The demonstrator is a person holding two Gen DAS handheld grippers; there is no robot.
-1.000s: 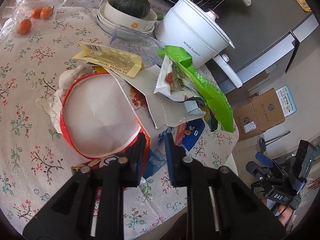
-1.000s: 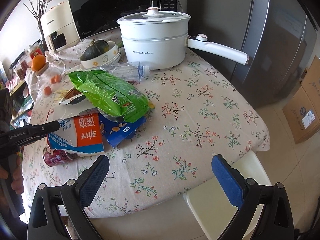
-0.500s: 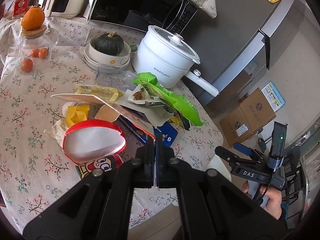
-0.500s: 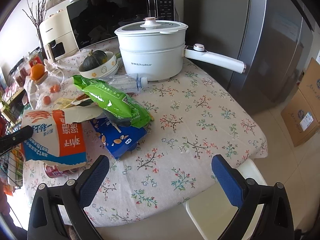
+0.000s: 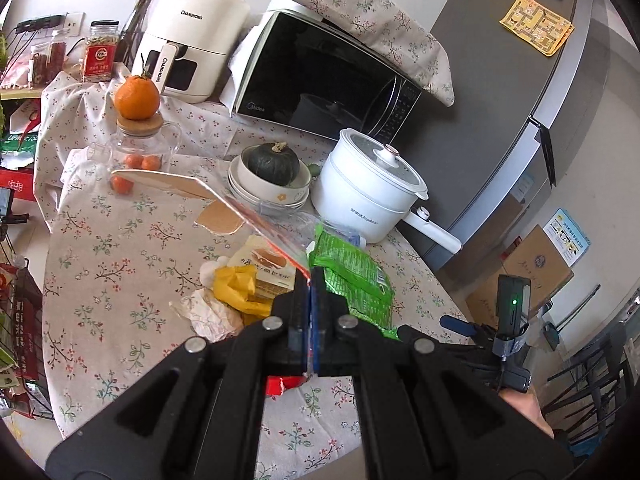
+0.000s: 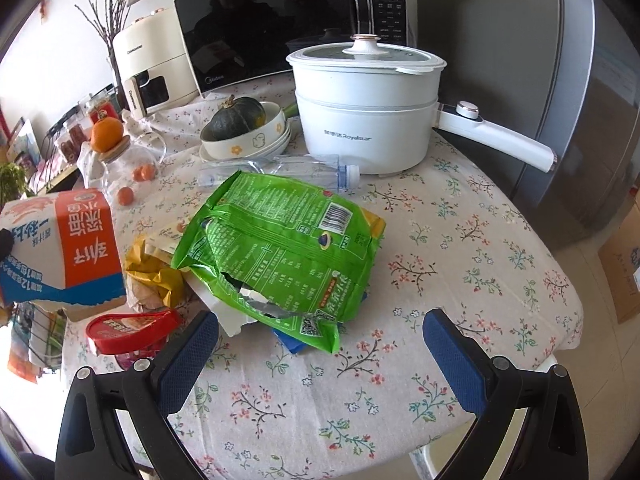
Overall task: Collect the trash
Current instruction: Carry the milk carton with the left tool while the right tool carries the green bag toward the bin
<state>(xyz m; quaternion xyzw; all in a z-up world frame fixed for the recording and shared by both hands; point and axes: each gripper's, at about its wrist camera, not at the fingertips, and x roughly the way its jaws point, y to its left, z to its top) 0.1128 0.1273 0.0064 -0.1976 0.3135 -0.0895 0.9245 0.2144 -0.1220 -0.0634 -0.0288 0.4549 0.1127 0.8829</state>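
L gripper [image 5: 311, 280] clamped on carton [image 6: 60, 248] edge, carton lifted off table [image 6: 460, 240], flat panel running up-left away from jaws. R gripper [image 6: 320, 344] wide, empty. Green bag [image 6: 280, 248] lies straight ahead of R, just past its tips, long axis slanting up-right; R nearer, prob next grab.
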